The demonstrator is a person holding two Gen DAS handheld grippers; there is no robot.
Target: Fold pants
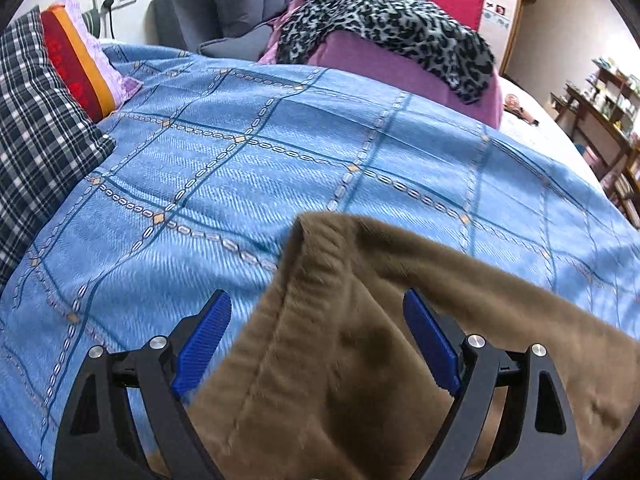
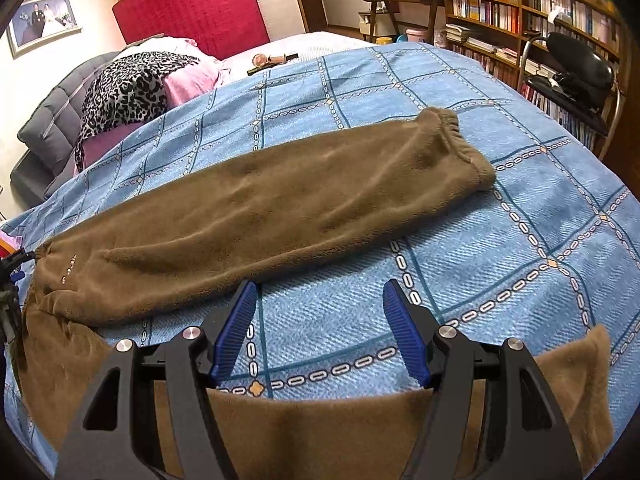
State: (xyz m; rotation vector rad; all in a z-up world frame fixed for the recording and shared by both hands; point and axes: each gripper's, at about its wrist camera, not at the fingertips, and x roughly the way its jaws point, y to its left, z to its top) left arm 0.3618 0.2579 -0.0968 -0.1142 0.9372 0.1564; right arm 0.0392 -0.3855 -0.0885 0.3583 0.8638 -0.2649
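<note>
On the blue chain-patterned bedspread [image 2: 520, 264], the brown fleece pants [image 2: 280, 200] lay spread, one leg stretched flat across the bed, presumably ready for folding. The left gripper [image 1: 316, 332] stood wide open, waistband fabric between its jaws but unpinched. The right gripper [image 2: 320, 328] gaped, holding nothing, just past the near leg's edge.

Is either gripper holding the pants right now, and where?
No. Both the left gripper and right gripper stand open over the brown pants; no pad presses the cloth.
</note>
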